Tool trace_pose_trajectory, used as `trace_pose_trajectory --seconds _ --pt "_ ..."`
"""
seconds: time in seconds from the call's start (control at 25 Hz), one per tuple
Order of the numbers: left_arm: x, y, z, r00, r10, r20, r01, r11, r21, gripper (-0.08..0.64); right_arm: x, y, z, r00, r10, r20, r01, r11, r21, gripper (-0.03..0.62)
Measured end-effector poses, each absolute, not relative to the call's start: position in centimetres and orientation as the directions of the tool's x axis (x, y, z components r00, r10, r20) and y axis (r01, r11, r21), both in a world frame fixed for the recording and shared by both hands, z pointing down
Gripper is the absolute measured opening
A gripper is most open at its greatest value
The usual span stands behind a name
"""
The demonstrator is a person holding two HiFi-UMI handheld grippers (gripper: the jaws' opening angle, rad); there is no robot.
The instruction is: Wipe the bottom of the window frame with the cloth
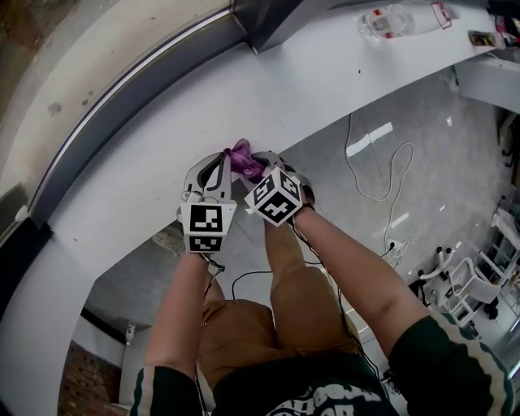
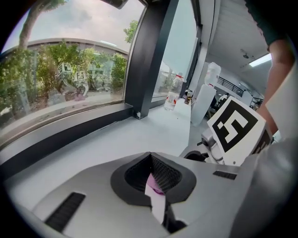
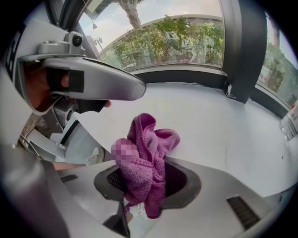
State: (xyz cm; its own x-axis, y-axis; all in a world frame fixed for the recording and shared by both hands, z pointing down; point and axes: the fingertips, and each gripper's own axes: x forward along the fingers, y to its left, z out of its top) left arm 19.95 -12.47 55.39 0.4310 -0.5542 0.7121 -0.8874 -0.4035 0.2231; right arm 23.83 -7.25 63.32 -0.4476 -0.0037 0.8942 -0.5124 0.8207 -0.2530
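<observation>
so the right gripper [image 3: 145, 171] is clamped on the bunched purple terry cloth [image 3: 150, 139], a wad left proud, likely for rubbing, at the near edge of the white sill [image 1: 325, 73]. the left gripper [image 2: 150, 155], jaws together, hangs beside. the dark window frame rail [image 1: 122, 97] along the far edge is not yet reached.

The white sill [image 1: 341, 65] lies bare from its near edge up to the dark frame rail [image 1: 122, 101] under the glass, so the way along that rail to the left is open. To the right, a dark upright post [image 1: 264, 24] stands at the rail and narrows the passage, and past it a plastic bottle [image 1: 398, 20] sits on the sill. The left gripper [image 1: 223, 162] and right gripper [image 1: 264, 160] crowd together, with the bunched cloth [image 1: 244, 158] filling the space between them.
</observation>
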Motion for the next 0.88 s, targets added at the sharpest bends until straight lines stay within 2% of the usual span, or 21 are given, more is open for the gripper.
trace_pose_trajectory --seconds 0.88 --pt "29.3 -17.5 55.2 0.517 -0.544 0.66 -0.838 -0.48 0.261 0.003 32.9 -13.8 63.5 -0.379 -0.134 0.916 -0.644 0.748 -0.157 0.166"
